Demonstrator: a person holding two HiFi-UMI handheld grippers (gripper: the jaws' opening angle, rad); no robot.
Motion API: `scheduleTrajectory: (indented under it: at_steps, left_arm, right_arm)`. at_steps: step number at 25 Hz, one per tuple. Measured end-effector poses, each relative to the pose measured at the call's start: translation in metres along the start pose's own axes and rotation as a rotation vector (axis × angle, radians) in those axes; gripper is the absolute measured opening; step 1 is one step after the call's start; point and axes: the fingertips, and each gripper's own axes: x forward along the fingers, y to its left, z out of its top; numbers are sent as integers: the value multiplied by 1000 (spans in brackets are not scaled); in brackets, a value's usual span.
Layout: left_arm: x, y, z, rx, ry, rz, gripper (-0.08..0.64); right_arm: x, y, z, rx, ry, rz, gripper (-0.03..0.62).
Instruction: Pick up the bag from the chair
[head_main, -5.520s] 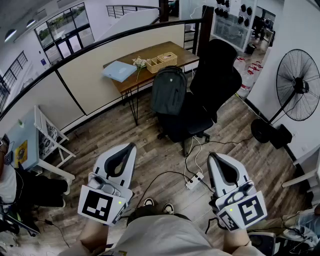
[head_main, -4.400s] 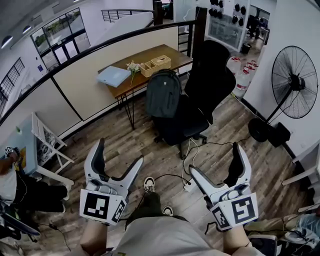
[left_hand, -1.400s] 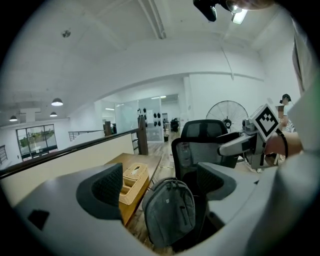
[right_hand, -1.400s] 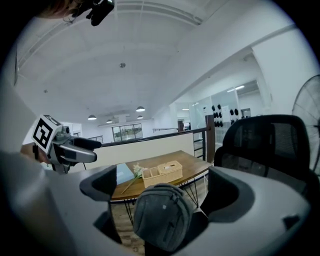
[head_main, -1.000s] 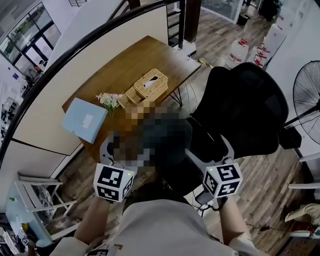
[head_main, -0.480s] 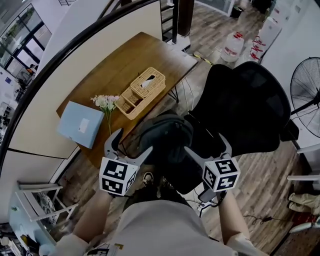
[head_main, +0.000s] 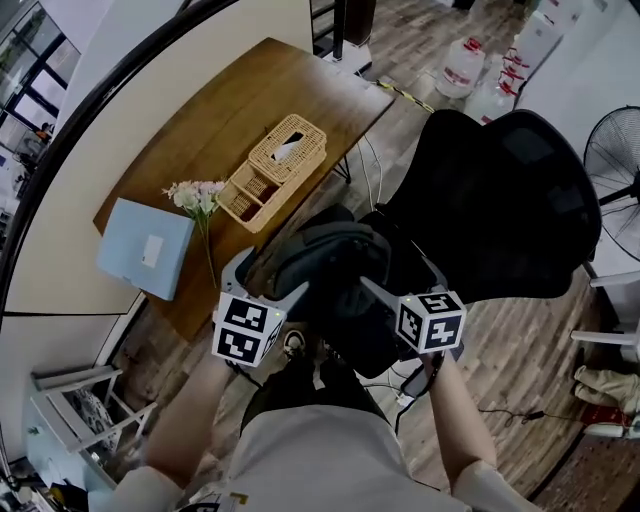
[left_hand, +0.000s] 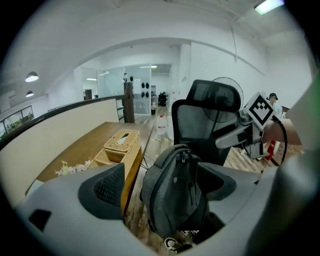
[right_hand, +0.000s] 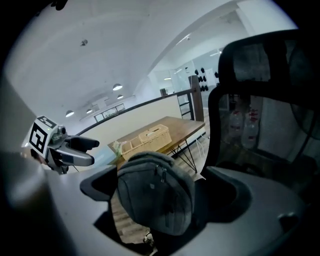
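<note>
A dark grey backpack (head_main: 330, 255) stands upright on the seat of a black office chair (head_main: 500, 200), leaning against its backrest. My left gripper (head_main: 270, 275) is open at the bag's left side, and my right gripper (head_main: 398, 275) is open at its right side. In the left gripper view the backpack (left_hand: 175, 192) fills the gap between the wide-spread jaws, with the right gripper (left_hand: 245, 132) beyond it. In the right gripper view the backpack (right_hand: 155, 197) also sits between the spread jaws, with the left gripper (right_hand: 60, 145) off to the left. Neither gripper holds the bag.
Left of the chair stands a wooden table (head_main: 230, 120) carrying a wicker basket (head_main: 272, 165), flowers (head_main: 195, 192) and a blue folder (head_main: 145, 248). Water bottles (head_main: 465, 65) stand behind the chair. A floor fan (head_main: 615, 150) is at the right edge. The person's shoes show below the bag.
The person has walked up to the chair. Both grippers, shut at first, have opened and in the last second moved in on either side of the backpack.
</note>
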Motion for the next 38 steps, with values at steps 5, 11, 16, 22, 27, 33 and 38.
scheduleTrajectory:
  at_steps: [5,11,16,22,27,33,38]
  left_arm:
    - [40,4,-33,-11,69,-49,446]
    - [81,14,-65,-38,119,-80,446]
    - [105,17,-92,-66,158,-109,445]
    - [116,27,-107,-70,162,-30,289]
    - [110,29,-109,-98,189,-44,222]
    - [80,11,-107,-53,214,-61,164]
    - [49,3,-80,7,164,-57,158]
  right_arm:
    - [41,-17,-35,26,73,-26,549]
    - [85,-38,-60,53,107,-58,528]
    - [110,-48,-78,61,127,-73,490]
    - [121,-56,-81,48,116,-111,384]
    - [112,-54,-80,66,137,-136,214]
    - [80,-32,-80,74,106,-123,161]
    - [42,-17,-54,36,49,-114,151]
